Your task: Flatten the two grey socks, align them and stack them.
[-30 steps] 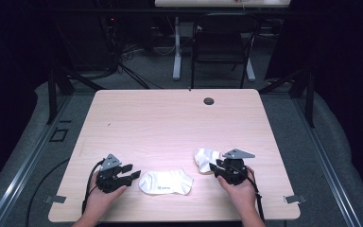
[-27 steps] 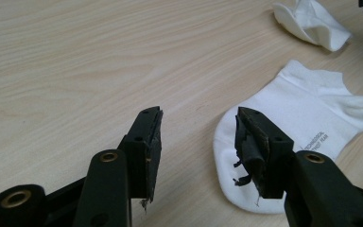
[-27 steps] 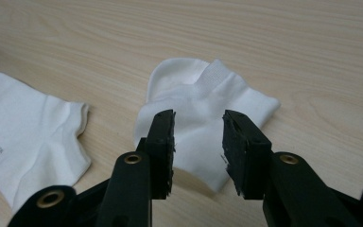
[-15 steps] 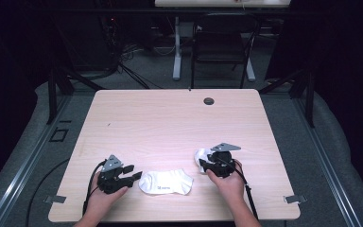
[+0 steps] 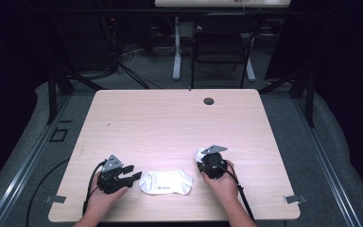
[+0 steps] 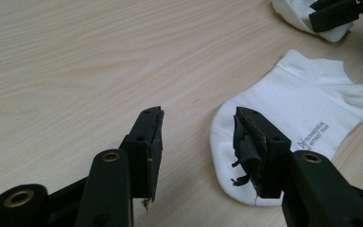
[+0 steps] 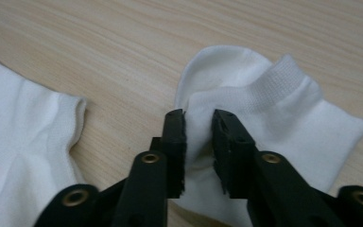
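Right gripper view: right tool (image 7: 198,127) just closing, pinching bunched sock (image 7: 264,113); left tool (image 6: 198,137) open, empty.

Two white socks (image 5: 165,182) (image 5: 201,154), two claws (image 5: 134,178) (image 5: 203,160), one table (image 5: 170,123).

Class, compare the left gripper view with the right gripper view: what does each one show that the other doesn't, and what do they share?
Left gripper view: the left gripper with jaws apart and nothing between them, at the toe of the flat sock, whose printed lettering is visible. Right gripper view: the right gripper, whose jaws have just been closing, pinching a fold of the bunched sock. Shared: both white socks and the wooden table.
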The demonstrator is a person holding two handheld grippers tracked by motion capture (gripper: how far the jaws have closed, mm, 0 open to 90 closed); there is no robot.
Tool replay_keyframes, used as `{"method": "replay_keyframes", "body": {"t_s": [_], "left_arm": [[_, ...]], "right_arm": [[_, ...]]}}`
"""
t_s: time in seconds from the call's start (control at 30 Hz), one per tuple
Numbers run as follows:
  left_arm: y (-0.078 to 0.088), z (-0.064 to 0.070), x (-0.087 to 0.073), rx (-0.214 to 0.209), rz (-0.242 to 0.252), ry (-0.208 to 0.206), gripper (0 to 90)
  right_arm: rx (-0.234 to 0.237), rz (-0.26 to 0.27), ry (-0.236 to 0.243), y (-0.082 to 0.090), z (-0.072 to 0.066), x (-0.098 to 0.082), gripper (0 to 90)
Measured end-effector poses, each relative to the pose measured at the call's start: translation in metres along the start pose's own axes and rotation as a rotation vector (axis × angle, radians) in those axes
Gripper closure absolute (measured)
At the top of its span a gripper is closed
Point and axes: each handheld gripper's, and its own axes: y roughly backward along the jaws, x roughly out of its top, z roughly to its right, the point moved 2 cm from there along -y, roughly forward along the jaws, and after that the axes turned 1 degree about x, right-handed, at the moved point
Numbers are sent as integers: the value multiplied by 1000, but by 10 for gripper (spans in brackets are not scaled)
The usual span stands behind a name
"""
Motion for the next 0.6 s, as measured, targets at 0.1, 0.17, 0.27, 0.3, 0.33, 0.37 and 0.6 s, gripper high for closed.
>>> {"method": "replay_keyframes", "body": {"t_s": [0.1, 0.17, 0.27, 0.3, 0.33, 0.37, 0.6], "left_arm": [[-1, 0, 0, 0, -5, -4, 528], [-1, 1, 0, 2, 1, 0, 529], [-2, 1, 0, 2, 0, 3, 529], [-2, 1, -1, 0, -1, 8, 529], [-2, 1, -1, 1, -1, 3, 529], [-2, 1, -1, 1, -1, 3, 529], [-3, 1, -1, 1, -2, 2, 531]], "right_arm": [[8, -5, 4, 0, 0, -2, 866], [11, 2, 4, 2, 0, -2, 874], [26, 15, 0, 3, -1, -2, 876], [35, 22, 1, 5, -2, 0, 876], [43, 26, -1, 6, -3, 1, 877], [45, 25, 6, 7, -4, 2, 877], [71, 64, 4, 12, -11, 9, 877]]}}
